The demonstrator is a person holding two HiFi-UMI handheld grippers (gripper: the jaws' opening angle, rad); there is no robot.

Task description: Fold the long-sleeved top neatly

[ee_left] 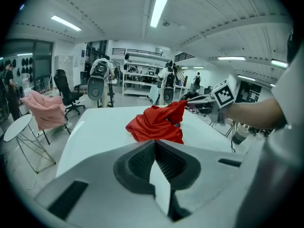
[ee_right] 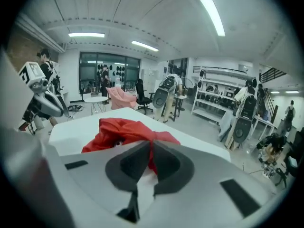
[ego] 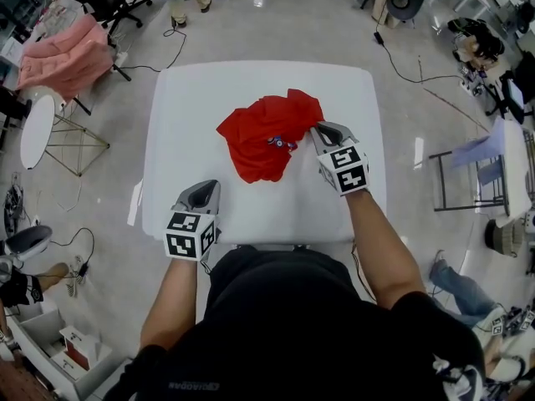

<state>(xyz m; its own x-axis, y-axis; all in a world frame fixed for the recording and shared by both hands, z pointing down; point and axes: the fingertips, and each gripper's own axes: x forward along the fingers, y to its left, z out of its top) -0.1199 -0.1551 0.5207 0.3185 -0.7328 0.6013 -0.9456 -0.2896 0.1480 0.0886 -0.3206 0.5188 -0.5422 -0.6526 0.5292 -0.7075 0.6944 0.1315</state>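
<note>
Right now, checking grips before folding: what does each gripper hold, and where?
The right gripper pinches the red top at its right edge; the left gripper holds nothing.

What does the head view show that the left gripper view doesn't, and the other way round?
Only the head view: the person's black shirt and the left gripper seen from above, low on the table. Only the left gripper view: the ceiling lights, the shelves behind, and that gripper's jaws close up, shut with nothing between them. Both: the white table, the crumpled red top, the right gripper pinching its edge, and the pink cloth nearby.
</note>
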